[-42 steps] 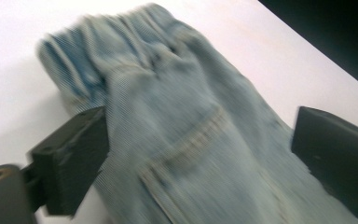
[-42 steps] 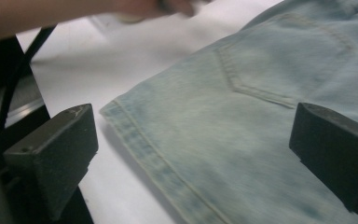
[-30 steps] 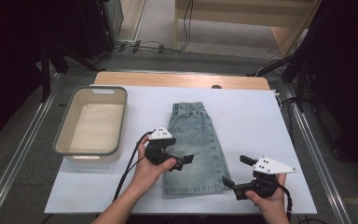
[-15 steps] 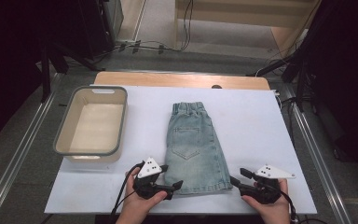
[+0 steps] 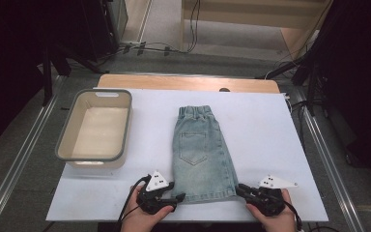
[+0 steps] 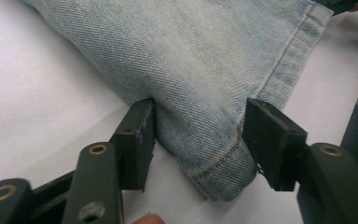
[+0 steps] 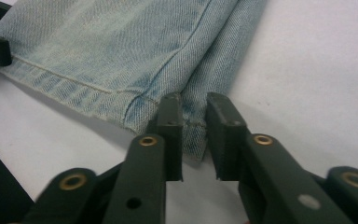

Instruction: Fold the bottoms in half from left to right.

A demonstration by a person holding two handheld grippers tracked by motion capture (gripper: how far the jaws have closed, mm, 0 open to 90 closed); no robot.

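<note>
- Pale blue denim shorts [image 5: 201, 155]: woven twill cloth, rough-ribbed, with stitched hems.
- Black left tongs [image 6: 200, 140] and right tongs [image 7: 195, 135]: matt hard plastic, scuffed pads, brass-coloured rivets.
- White bench [image 5: 270, 145]: smooth, matt sheet over a wooden edge.
- Beige rectangular tub [image 5: 63, 145]: smooth plastic with a grey rim.

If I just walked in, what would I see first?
A pair of faded light-blue denim shorts lying flat in the middle of the white table, waistband at the far end. At its near hem, the left gripper has its fingers spread open around one corner, while the right gripper has its fingers nearly closed on the other corner. To the left stands an empty beige plastic tub with a grey rim.
</note>
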